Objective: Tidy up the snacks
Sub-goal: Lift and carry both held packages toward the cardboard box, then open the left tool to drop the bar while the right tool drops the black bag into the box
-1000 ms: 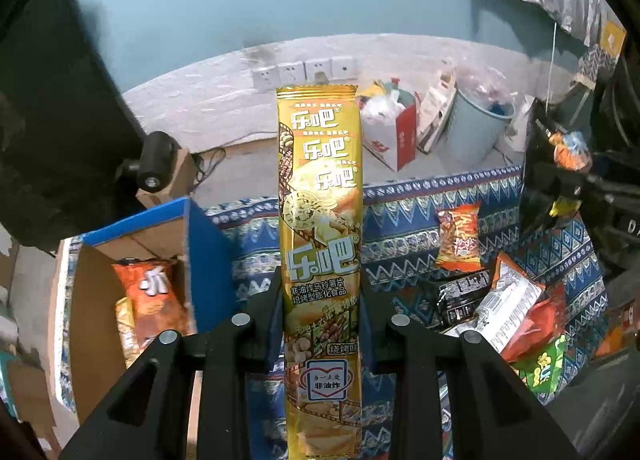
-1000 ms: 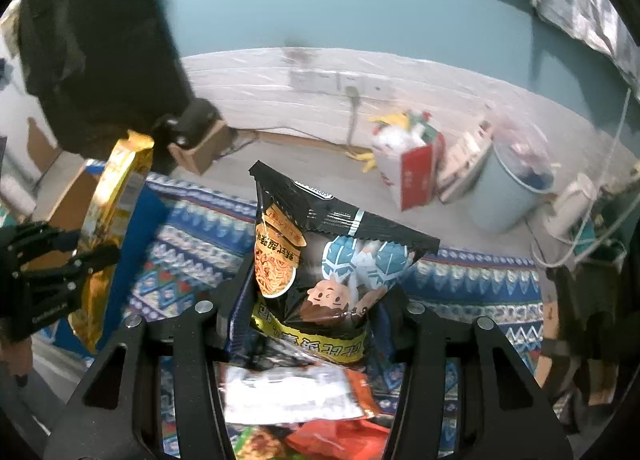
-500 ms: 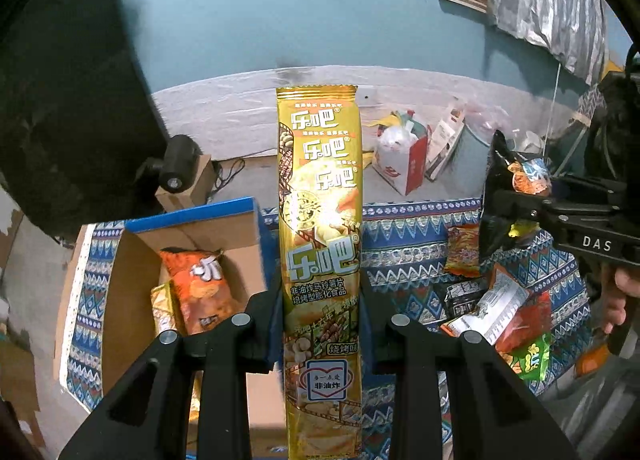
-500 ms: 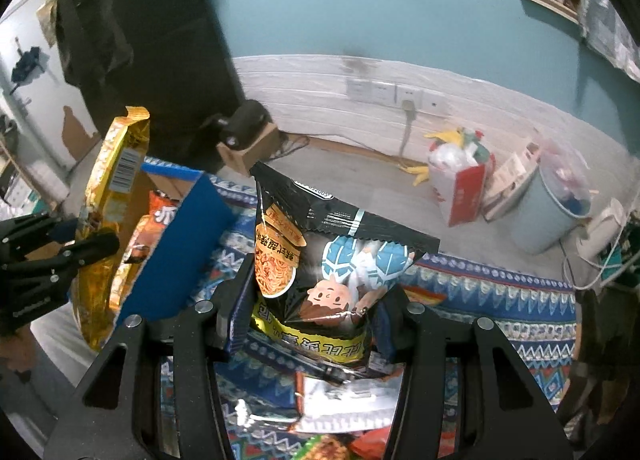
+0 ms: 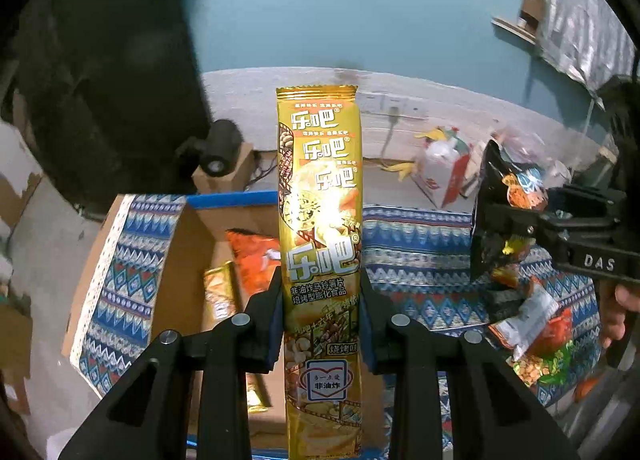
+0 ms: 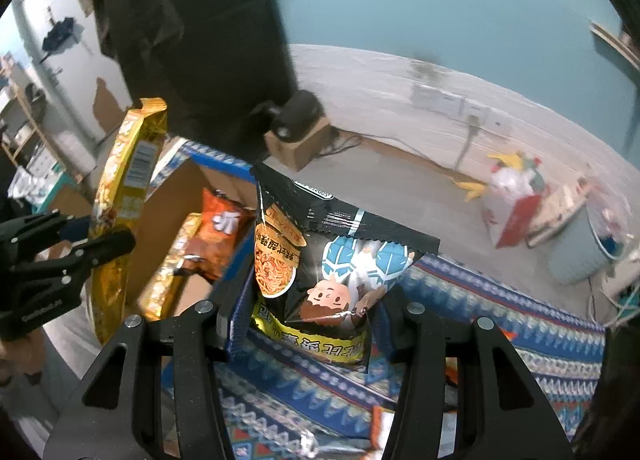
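My left gripper (image 5: 320, 300) is shut on a long gold chip packet (image 5: 320, 228), held upright above an open cardboard box (image 5: 192, 244). The box holds an orange snack bag (image 5: 252, 256) and a gold packet (image 5: 219, 292). My right gripper (image 6: 308, 308) is shut on a black snack bag (image 6: 320, 268) with a cartoon face, held over the patterned cloth (image 6: 500, 324) next to the box (image 6: 160, 228). The right wrist view also shows the left gripper (image 6: 80, 248) and its gold packet (image 6: 124, 196) at the left. The left wrist view shows the right gripper (image 5: 520, 228) at the right.
Several loose snack bags (image 5: 536, 324) lie on the cloth at the right. Behind the table are a small camera on a block (image 5: 220, 148), a red and white bag (image 5: 444, 172), a grey bin (image 6: 576, 256) and a dark panel (image 5: 100, 80).
Both grippers have swung left with their packets. The box has come to the middle under the left gripper, and the right gripper has closed in on the box's right side.
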